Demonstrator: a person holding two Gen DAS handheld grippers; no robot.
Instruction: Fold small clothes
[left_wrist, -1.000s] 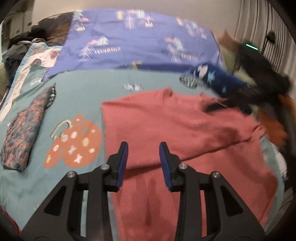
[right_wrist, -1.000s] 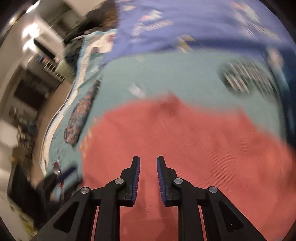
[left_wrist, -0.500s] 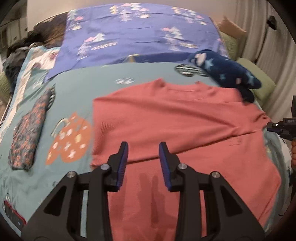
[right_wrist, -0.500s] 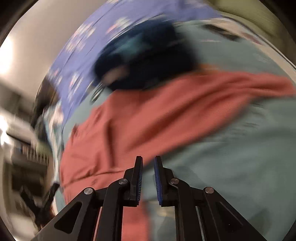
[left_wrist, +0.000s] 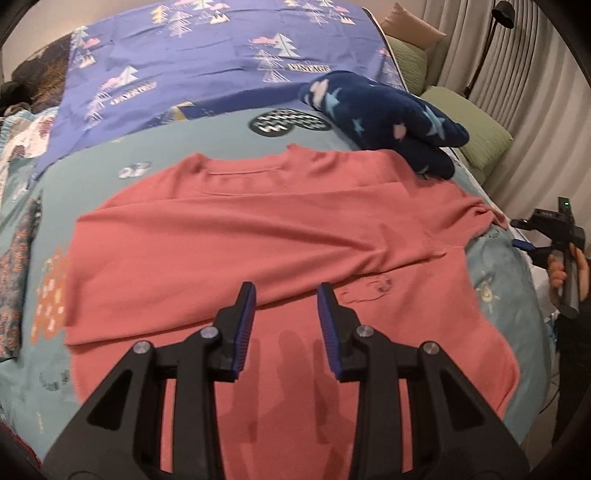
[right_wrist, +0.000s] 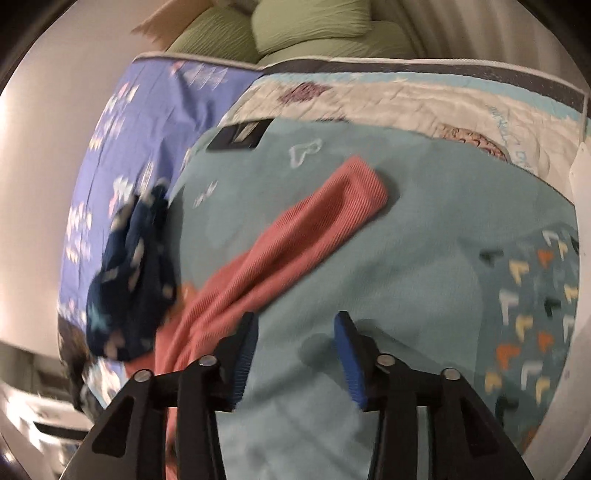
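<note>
A salmon-red knit sweater (left_wrist: 258, 236) lies spread flat on the teal bedspread (left_wrist: 96, 177), with its left sleeve folded across the body. My left gripper (left_wrist: 286, 301) is open and empty, hovering over the sweater's lower middle. My right gripper (right_wrist: 295, 328) is open and empty over the bedspread, just short of the sweater's right sleeve (right_wrist: 317, 221), which stretches out to the cuff. The right gripper also shows at the bed's right edge in the left wrist view (left_wrist: 532, 236), held in a hand.
A dark blue star-patterned garment (left_wrist: 384, 122) lies by the sweater's right shoulder. A purple tree-print sheet (left_wrist: 207, 62) covers the far bed. A dark floral folded piece (left_wrist: 14, 258) lies at the left. Green pillows (left_wrist: 476, 136) and curtains stand to the right.
My right gripper has swung away from over the sweater to the bed's right side and opened wider, now facing the right sleeve. My left gripper stayed open above the sweater.
</note>
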